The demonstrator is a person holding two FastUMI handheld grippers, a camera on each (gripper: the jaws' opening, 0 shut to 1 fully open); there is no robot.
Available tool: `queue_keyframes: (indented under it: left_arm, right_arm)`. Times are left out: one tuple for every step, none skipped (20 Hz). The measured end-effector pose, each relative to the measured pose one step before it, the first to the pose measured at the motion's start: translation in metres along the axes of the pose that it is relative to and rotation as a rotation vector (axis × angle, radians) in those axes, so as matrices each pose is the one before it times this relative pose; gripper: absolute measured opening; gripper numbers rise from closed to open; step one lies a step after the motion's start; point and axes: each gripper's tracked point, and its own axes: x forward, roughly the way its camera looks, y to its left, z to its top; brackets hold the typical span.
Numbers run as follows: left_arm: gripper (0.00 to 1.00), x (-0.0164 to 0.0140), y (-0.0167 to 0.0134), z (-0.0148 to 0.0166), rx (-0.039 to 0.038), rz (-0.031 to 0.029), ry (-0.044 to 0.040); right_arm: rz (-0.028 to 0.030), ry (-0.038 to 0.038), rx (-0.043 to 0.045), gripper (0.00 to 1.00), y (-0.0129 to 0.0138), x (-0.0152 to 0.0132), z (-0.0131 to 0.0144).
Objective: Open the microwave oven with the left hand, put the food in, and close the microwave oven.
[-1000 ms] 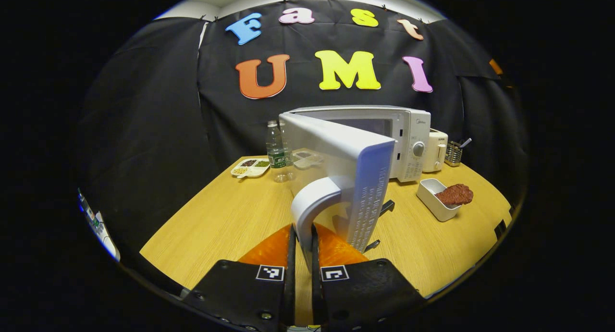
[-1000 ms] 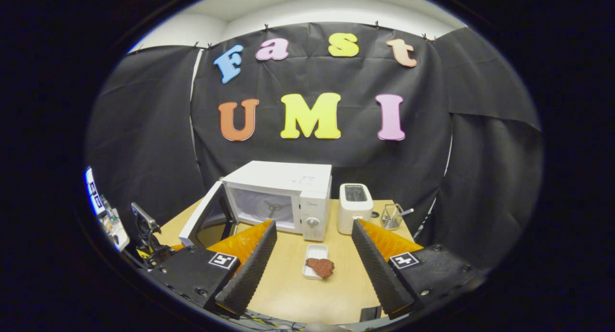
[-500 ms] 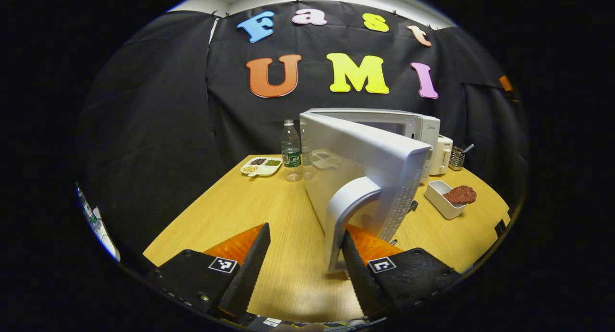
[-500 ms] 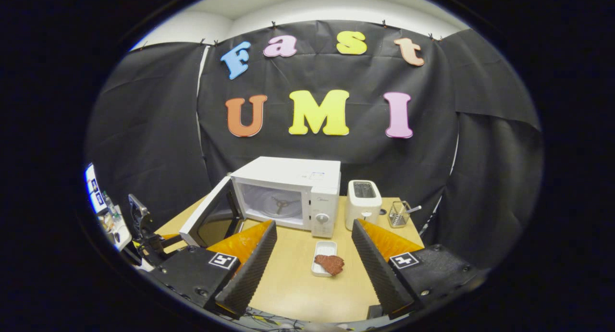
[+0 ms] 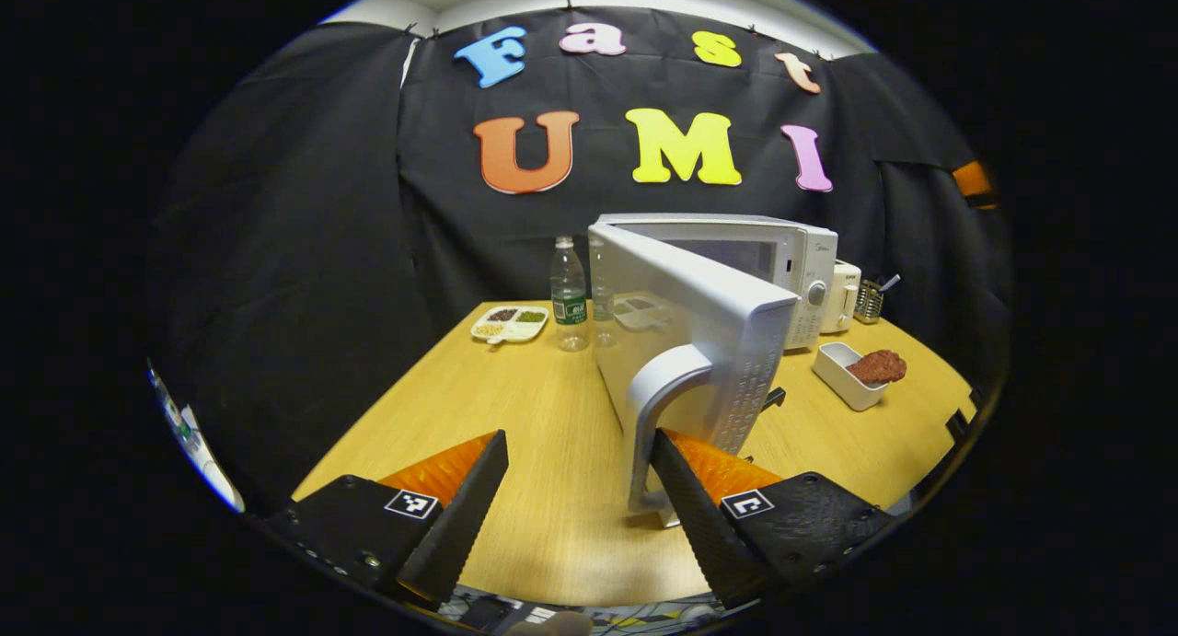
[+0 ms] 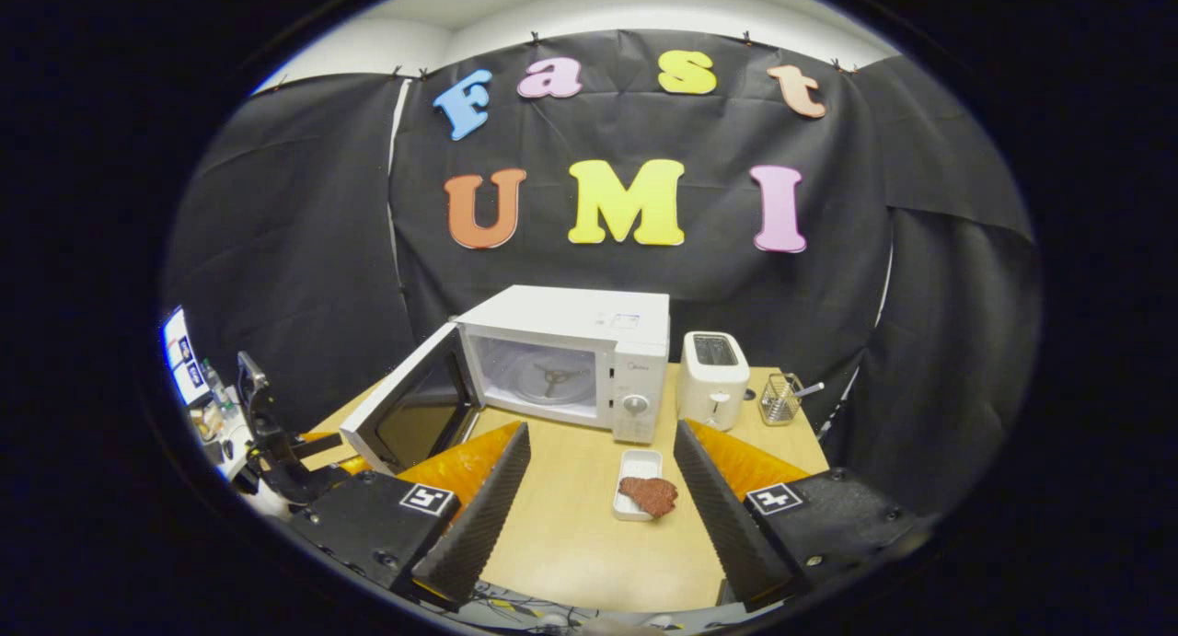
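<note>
The white microwave stands at the back of the wooden table with its door swung wide and the cavity showing. In the left gripper view the door points toward me edge-on. Its curved handle hangs just inside my right finger. My left gripper is open and holds nothing. A reddish-brown piece of food lies on a small white dish in front of the microwave. My right gripper hovers open above the table, short of the dish. The food also shows right of the door.
A white toaster and a wire utensil holder stand right of the microwave. A water bottle and a divided tray of beans sit at the table's back left. Bare tabletop lies left of the door.
My left gripper was shut on the door handle a second ago; it has opened and let go, with the door left wide open. The right gripper stays open and has drifted slightly.
</note>
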Motion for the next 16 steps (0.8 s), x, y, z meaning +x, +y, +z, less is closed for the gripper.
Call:
queue_keyframes:
  left_arm:
    - [0.95, -0.00182, 0.00951, -0.00270, 0.01955, 0.02124, 0.00599]
    - [0.96, -0.00257, 0.00870, -0.00126, -0.00324, 0.01734, 0.00499]
    - [0.96, -0.00191, 0.01106, -0.00170, 0.00180, 0.02331, 0.00713]
    - [0.96, -0.00142, 0.01131, -0.00185, -0.00582, 0.02569, 0.00561]
    - [0.96, -0.00115, 0.00923, -0.00093, -0.01235, 0.01902, 0.00353]
    - [0.96, -0.00442, 0.00750, -0.00117, -0.00518, 0.01790, 0.00212]
    - [0.96, -0.00300, 0.00672, -0.00099, -0.00002, 0.01434, 0.00173]
    - [0.96, -0.00399, 0.00389, -0.00181, 0.00307, 0.01162, 0.00316]
    - [0.96, -0.00481, 0.00516, -0.00122, 0.00047, 0.00752, 0.00546]
    - [0.96, -0.00674, 0.00326, -0.00009, -0.00160, 0.00744, 0.00393]
    - [0.96, -0.00657, 0.00143, 0.00146, -0.00506, 0.00622, -0.00080]
    - [0.96, -0.00625, -0.00148, 0.00359, -0.01212, -0.00007, 0.00005]
    - [0.96, -0.00651, -0.00350, 0.00504, -0.01356, -0.00377, -0.00150]
    - [0.96, -0.00705, -0.00479, 0.00561, -0.01241, -0.00340, -0.00238]
    - [0.96, -0.00725, -0.00629, 0.00770, -0.00679, -0.00928, -0.00607]
    - [0.96, -0.00691, -0.00867, 0.00898, -0.00578, -0.00974, -0.01260]
  right_arm:
    - [0.00301, 0.00107, 0.00393, 1.00, 0.00188, 0.00091, -0.00093]
    - [0.00717, 0.00379, 0.00334, 1.00, 0.00242, 0.00171, -0.00266]
    - [0.00386, 0.00777, 0.00014, 1.00, 0.00227, 0.00162, -0.00313]
    - [0.00375, 0.00387, -0.00123, 1.00, 0.00075, 0.00175, -0.00290]
    - [-0.00061, 0.00245, -0.00137, 1.00, -0.00066, 0.00289, -0.00198]
    - [-0.00454, 0.00394, -0.00315, 1.00, -0.00232, 0.00264, -0.00446]
    - [-0.01201, 0.00581, -0.00269, 1.00, -0.00445, 0.00419, -0.00511]
    - [-0.00914, -0.00019, -0.00013, 0.92, -0.00479, 0.00528, -0.00598]
    - [-0.01167, 0.01038, -0.00184, 0.92, -0.00684, 0.00449, -0.00846]
    - [-0.00472, 0.00130, 0.00059, 1.00, -0.00549, 0.00635, -0.01094]
    - [-0.01164, 0.02146, 0.00369, 1.00, -0.00805, 0.00761, -0.01260]
    - [-0.00030, 0.01900, 0.00892, 1.00, -0.00688, 0.01058, -0.01536]
    - [-0.00825, 0.02348, 0.00903, 1.00, -0.01029, 0.01032, -0.01604]
    - [-0.00706, 0.03019, 0.01424, 1.00, -0.00965, 0.01170, -0.01788]
    - [0.00387, 0.03027, 0.02763, 1.00, -0.00774, 0.01352, -0.01763]
    - [-0.00171, 0.03802, 0.03052, 1.00, -0.00958, 0.01476, -0.01814]
